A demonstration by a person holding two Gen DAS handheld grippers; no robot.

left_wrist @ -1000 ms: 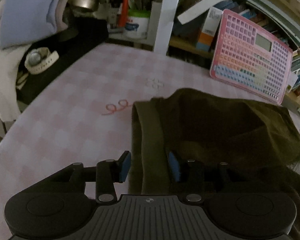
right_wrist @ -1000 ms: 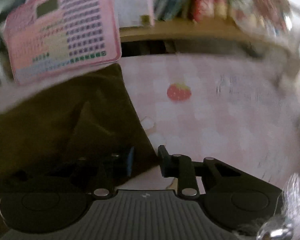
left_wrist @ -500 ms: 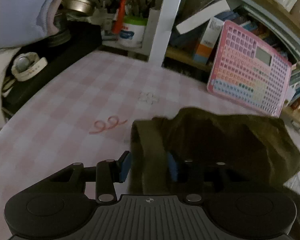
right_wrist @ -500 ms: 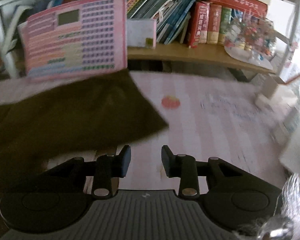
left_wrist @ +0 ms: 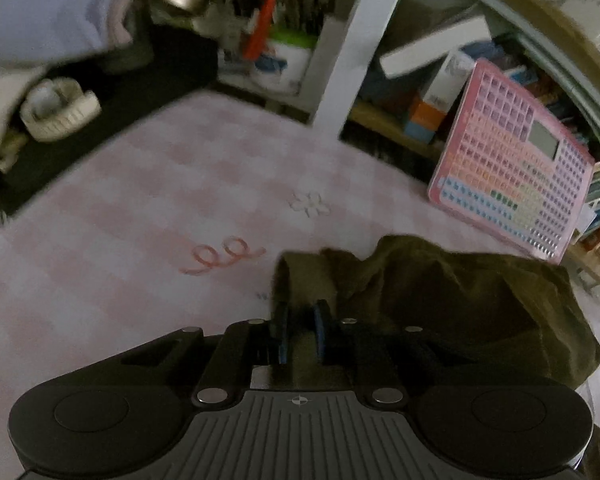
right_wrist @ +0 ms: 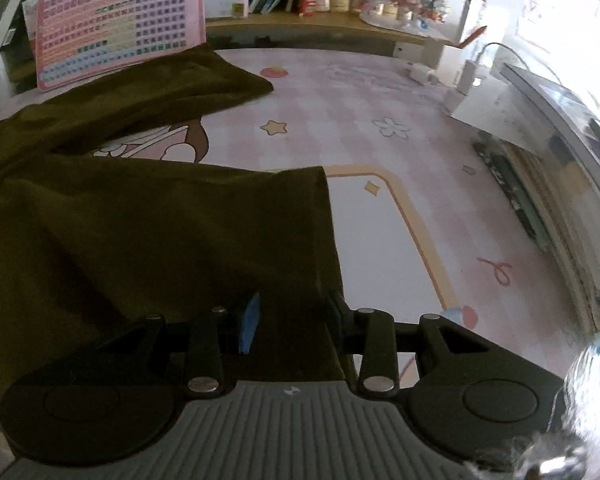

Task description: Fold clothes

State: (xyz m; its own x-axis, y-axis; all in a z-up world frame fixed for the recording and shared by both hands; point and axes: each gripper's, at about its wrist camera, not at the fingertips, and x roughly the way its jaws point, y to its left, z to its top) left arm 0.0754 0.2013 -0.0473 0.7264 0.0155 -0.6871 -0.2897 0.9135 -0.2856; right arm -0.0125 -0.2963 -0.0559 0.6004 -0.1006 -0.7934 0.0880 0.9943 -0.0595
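An olive-green garment (right_wrist: pixel 148 240) lies partly bunched across a pink checked worktop (left_wrist: pixel 112 216), caught between two hand-held tools midway through a folding job. The left claw (left_wrist: pixel 299 330) has its blue pads drawn nearly together on a rolled edge of the cloth, pinching it at the garment's near left end. The right claw (right_wrist: pixel 294 320) stands spread, its jaws on either side of a hemmed corner of the fabric that runs between them; the cloth passes through the gap without being squeezed.

In the right wrist view one flap of the garment stretches toward a pink keyboard toy (right_wrist: pixel 118 20) propped against the bookshelf (right_wrist: pixel 316 30), while a broader panel lies nearer the camera, with the worktop's cartoon print showing in the gap between them. In the left wrist view the cloth humps up in loose wrinkles rather than lying flat.

Judged from these views, the fold is unfinished: no neat rectangle, no squared edges, and layers that overlap unevenly. What seems to remain is to flatten the wrinkled mass, line up the hems and bring the halves together. How many folds the cloth already holds cannot be read from its rumpled shape.
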